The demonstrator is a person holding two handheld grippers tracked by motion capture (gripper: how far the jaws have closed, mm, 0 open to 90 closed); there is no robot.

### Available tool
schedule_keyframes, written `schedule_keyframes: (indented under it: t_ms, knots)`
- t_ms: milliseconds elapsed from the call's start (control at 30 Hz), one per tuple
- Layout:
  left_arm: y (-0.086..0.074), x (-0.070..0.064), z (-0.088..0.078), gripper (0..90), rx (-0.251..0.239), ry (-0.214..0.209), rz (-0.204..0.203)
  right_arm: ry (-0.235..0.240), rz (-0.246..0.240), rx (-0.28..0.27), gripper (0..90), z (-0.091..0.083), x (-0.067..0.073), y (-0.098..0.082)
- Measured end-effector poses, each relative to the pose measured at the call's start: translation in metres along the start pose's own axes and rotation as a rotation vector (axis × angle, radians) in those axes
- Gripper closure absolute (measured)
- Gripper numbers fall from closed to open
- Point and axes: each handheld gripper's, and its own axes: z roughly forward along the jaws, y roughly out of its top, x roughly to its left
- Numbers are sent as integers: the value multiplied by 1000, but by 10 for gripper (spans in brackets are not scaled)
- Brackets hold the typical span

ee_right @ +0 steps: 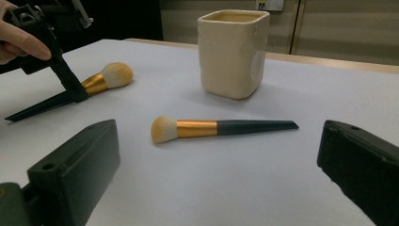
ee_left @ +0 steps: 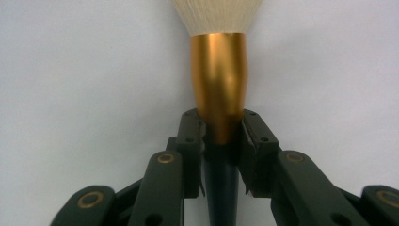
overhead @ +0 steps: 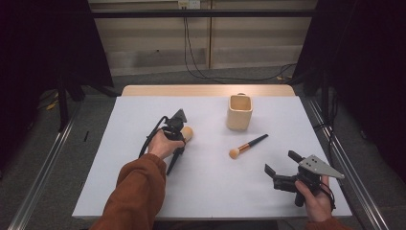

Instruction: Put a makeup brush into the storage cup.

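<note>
On the white counter (overhead: pixel 143 191), the left gripper (ee_left: pixel 221 136) clamps a light, rigid makeup brush (ee_left: pixel 219 80) where its slick gold ferrule meets the handle; the right gripper (overhead: pixel 282 167) waits open.

Glossy gold brush ferrule (ee_left: pixel 219 77), matt ceramic cup (ee_right: pixel 233 54)

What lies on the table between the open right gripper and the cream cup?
The second brush lies there, apart from the cup, seen in the right gripper view.
</note>
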Motion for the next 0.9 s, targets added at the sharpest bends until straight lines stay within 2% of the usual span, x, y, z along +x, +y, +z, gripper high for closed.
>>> schedule_keyframes:
  t_ms: [200, 267, 333, 533, 733, 900]
  knots:
    - [-1, 5, -1, 723, -32, -26, 6, -1, -1, 2, 0, 0, 0, 0]
    - [-2, 4, -1, 723, -41, -27, 6, 0, 0, 2, 0, -1, 0, 0]
    - [-2, 5, -1, 723, -45, -22, 23, -1, 1, -1, 0, 0, 0, 0]
    - [-7, 9, -2, 723, -73, -48, 6, -1, 0, 1, 0, 0, -1, 0]
    - [-12, 13, -10, 723, -136, -78, 14, -3, 3, 3, 0, 0, 0, 0]
    - [-16, 14, -19, 723, -194, -107, 37, -2, 3, 1, 0, 0, 0, 0]
